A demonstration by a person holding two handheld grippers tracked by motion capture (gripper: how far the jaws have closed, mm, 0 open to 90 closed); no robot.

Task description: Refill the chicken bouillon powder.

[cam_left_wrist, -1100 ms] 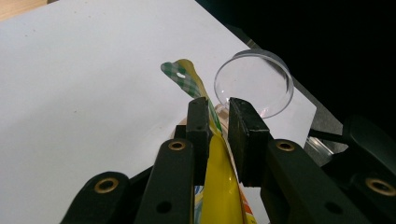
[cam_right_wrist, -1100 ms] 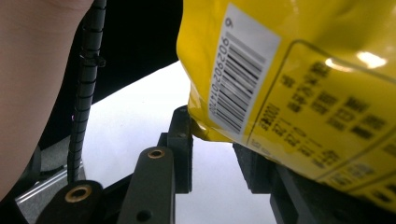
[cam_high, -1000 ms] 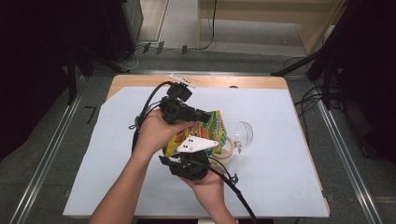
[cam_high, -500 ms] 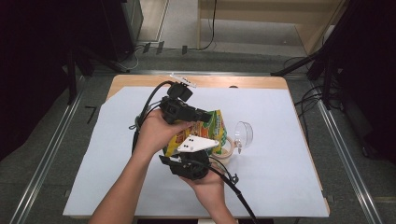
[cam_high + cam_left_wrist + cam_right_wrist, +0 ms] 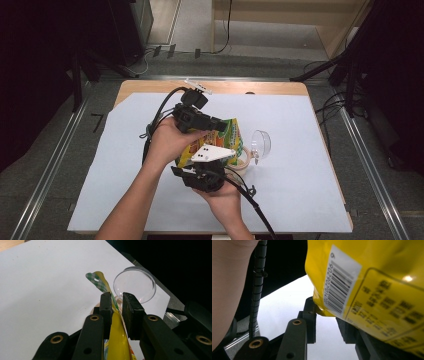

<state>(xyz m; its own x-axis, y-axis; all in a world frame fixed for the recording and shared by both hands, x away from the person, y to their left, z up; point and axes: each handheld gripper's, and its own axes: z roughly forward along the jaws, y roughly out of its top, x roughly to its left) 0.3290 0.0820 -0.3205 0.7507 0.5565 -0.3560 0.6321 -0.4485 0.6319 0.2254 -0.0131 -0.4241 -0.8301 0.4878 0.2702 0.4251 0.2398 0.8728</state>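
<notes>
High view: both grippers, left (image 5: 220, 122) and right (image 5: 212, 167), clamp a yellow snack bag (image 5: 224, 139); tearing it open likely follows, requiring opposed pulls.

1. A light wooden desk (image 5: 150, 86) stands on grey floor, its bare wood showing along the far edge.
2. A large white paper sheet (image 5: 300, 165) covers most of the desk.
3. A clear round plastic dish (image 5: 262, 143) lies on the sheet, right of its centre.
4. A beige tape roll (image 5: 244, 159) lies just left of the dish.
</notes>
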